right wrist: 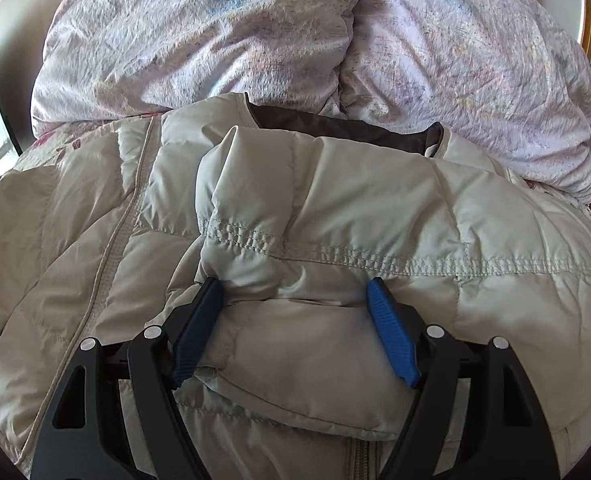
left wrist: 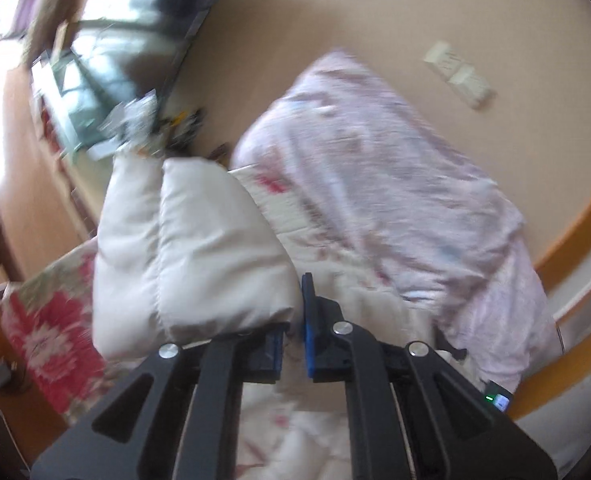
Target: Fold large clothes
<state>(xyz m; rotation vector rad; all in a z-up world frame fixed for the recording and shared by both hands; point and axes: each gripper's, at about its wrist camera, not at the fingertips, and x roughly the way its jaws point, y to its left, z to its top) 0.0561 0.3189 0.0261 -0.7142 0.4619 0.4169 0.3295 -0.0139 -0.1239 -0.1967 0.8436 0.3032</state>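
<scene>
A cream quilted down jacket point(right wrist: 335, 208) lies spread on the bed, its brown lining showing at the collar point(right wrist: 335, 124). My right gripper point(right wrist: 295, 292) is open, its blue pads either side of a puffy fold of the jacket sleeve, resting on it. In the blurred left wrist view, my left gripper point(left wrist: 293, 312) is shut on a lifted part of the same jacket point(left wrist: 199, 248), which bulges up to the left of the fingers.
A bunched lilac patterned duvet point(right wrist: 255, 32) lies behind the jacket; it also shows in the left wrist view point(left wrist: 375, 168). A red floral bedsheet point(left wrist: 47, 328) covers the bed. A wooden bed frame point(left wrist: 567, 248) and a beige wall stand behind.
</scene>
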